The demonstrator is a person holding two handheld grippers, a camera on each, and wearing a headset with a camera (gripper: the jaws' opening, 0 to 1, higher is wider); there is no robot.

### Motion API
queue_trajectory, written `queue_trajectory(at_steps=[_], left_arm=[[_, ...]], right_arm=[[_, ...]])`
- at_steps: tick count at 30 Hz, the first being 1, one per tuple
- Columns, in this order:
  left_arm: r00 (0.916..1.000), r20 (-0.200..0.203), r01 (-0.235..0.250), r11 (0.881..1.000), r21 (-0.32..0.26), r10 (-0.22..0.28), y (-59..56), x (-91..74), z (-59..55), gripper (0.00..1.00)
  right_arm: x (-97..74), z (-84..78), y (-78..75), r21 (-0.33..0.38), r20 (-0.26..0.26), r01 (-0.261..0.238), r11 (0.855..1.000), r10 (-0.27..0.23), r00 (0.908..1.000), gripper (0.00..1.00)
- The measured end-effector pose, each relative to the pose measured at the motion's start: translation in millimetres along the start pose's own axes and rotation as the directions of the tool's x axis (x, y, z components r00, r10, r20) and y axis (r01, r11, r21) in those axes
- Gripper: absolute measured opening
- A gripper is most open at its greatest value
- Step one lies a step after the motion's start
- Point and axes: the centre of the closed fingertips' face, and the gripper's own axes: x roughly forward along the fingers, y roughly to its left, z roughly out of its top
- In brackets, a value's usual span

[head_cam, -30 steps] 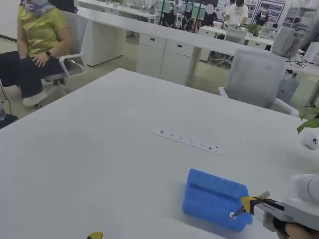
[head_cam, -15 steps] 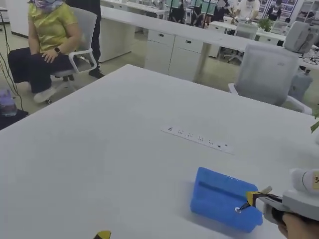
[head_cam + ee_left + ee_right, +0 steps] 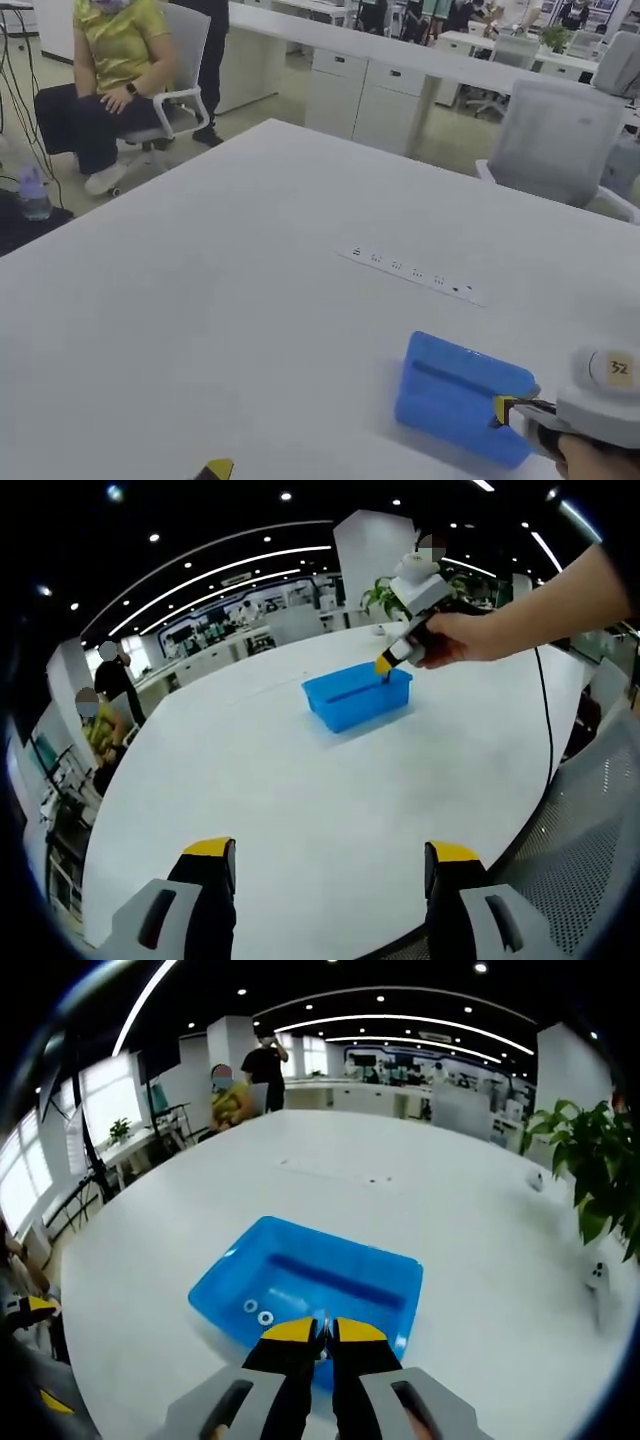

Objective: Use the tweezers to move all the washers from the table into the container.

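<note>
Right now the right gripper (image 3: 322, 1332) hangs over the nearest wall of the container (image 3: 300, 1270). Its jaws are pressed together on the tweezers (image 3: 322, 1320), whose thin tip pokes out between them and points down inside. That pose suits a drop-off: with the tip inside the walls, anything let go lands in the container and not on the table (image 3: 160, 1220). Two washers (image 3: 258, 1311) lie side by side on the container floor, toward its lower left corner in the right gripper view. Whether the tip holds a third I cannot tell.

The left gripper (image 3: 330, 855) waits low over the table, close to the person, with its jaws wide apart and empty. It is well clear of the work, likely so it does not crowd the other hand (image 3: 465, 638).

The container sits toward the table's right side, with a socket strip (image 3: 412, 276) beyond it and a wide bare top to its left. To pull out, the tip need only lift above the rim. Room is open all around, and the plant (image 3: 590, 1170) is well apart.
</note>
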Motion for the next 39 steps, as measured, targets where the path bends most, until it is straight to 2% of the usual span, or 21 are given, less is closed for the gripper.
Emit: queue_trajectory(at_steps=[7,11,15,17,19,21,22,24,25,26,27,29,30,31,33,34,35,36,38,39], left_arm=[[0.9998,-0.016,0.015,1.000,0.009,-0.015,-3.3,0.6,-2.1,0.73],[0.9996,-0.008,0.029,1.000,-0.003,-0.029,-4.3,-1.0,0.4,0.67],[0.9984,0.013,0.056,0.998,-0.016,-0.055,-6.9,-4.6,5.6,0.52],[0.9973,0.017,0.072,0.997,-0.032,-0.072,-8.6,-6.9,8.4,0.46],[0.9956,0.027,0.091,0.995,-0.042,-0.090,-9.0,-8.8,13.2,0.42],[0.9925,0.057,0.111,0.993,-0.044,-0.108,-9.0,-12.3,25.3,0.35],[0.9897,0.078,0.124,0.991,-0.046,-0.120,-9.7,-14.0,32.8,0.30],[0.9793,0.125,0.167,0.984,-0.056,-0.159,-13.2,-18.8,51.9,0.22],[0.9703,0.155,0.196,0.979,-0.054,-0.186,-15.9,-21.4,63.5,0.20],[0.9668,0.165,0.205,0.978,-0.047,-0.195,-16.4,-22.9,70.3,0.19],[0.9672,0.161,0.204,0.978,-0.036,-0.196,-15.9,-23.7,76.3,0.18],[0.9570,0.176,0.235,0.972,-0.005,-0.231,-20.5,-24.9,88.1,0.17],[0.9528,0.183,0.246,0.969,0.003,-0.242,-21.8,-25.7,94.0,0.15],[0.9405,0.199,0.276,0.961,0.023,-0.275,-26.1,-27.2,103.8,0.13],[0.9236,0.222,0.313,0.949,0.034,-0.313,-31.0,-29.6,116.8,0.11],[0.9036,0.267,0.343,0.939,0.019,-0.335,-34.2,-31.8,129.2,0.11],[0.8881,0.284,0.373,0.928,0.015,-0.362,-37.6,-33.4,135.3,0.11],[0.8690,0.297,0.410,0.912,0.018,-0.396,-41.4,-34.5,142.1,0.11],[0.8461,0.296,0.453,0.891,0.038,-0.443,-47.6,-34.3,150.0,0.09],[0.8343,0.300,0.471,0.881,0.047,-0.463,-50.8,-35.0,153.3,0.07]], right_arm=[[-0.6,-3.0,0.5,0.020,-0.011,-0.006,1.000,0.006,0.9999,0.02],[-9.1,8.2,0.8,-0.003,0.033,0.007,1.000,-0.006,0.9994,0.03],[-23.5,20.0,6.0,-0.007,0.083,-0.006,1.000,0.007,0.9966,0.03],[-35.8,27.0,12.7,-0.022,0.114,-0.016,1.000,0.019,0.9933,0.03],[-49.4,37.0,19.8,-0.046,0.163,-0.034,0.998,0.041,0.9858,0.02],[-64.9,43.9,30.3,-0.041,0.201,-0.074,0.996,0.080,0.9764,0.02],[-72.3,44.4,37.4,-0.043,0.203,-0.106,0.993,0.112,0.9727,0.03],[-82.9,44.3,48.4,-0.044,0.210,-0.152,0.987,0.158,0.9647,0.03],[-88.7,43.5,56.2,-0.040,0.218,-0.196,0.980,0.200,0.9552,0.03],[-90.7,42.5,59.2,-0.037,0.216,-0.214,0.976,0.217,0.9520,0.03],[-96.6,39.1,67.2,-0.040,0.208,-0.256,0.966,0.259,0.9433,0.03],[-105.3,29.6,80.9,-0.056,0.180,-0.320,0.946,0.325,0.9285,0.03],[-108.7,23.7,85.8,-0.065,0.159,-0.338,0.939,0.344,0.9254,0.03],[-113.6,17.9,90.9,-0.104,0.148,-0.343,0.934,0.355,0.9230,0.03],[-122.5,5.3,103.2,-0.151,0.108,-0.375,0.915,0.392,0.9135,0.03],[-125.6,1.6,107.2,-0.149,0.101,-0.386,0.911,0.402,0.9101,0.03],[-130.0,-3.0,112.6,-0.151,0.095,-0.402,0.903,0.418,0.9034,0.03],[-132.7,-6.8,116.3,-0.158,0.086,-0.411,0.898,0.427,0.8999,0.03],[-138.9,-18.8,124.3,-0.201,0.040,-0.430,0.880,0.446,0.8943,0.03],[-141.0,-22.1,126.2,-0.220,0.028,-0.429,0.876,0.445,0.8949,0.03]])
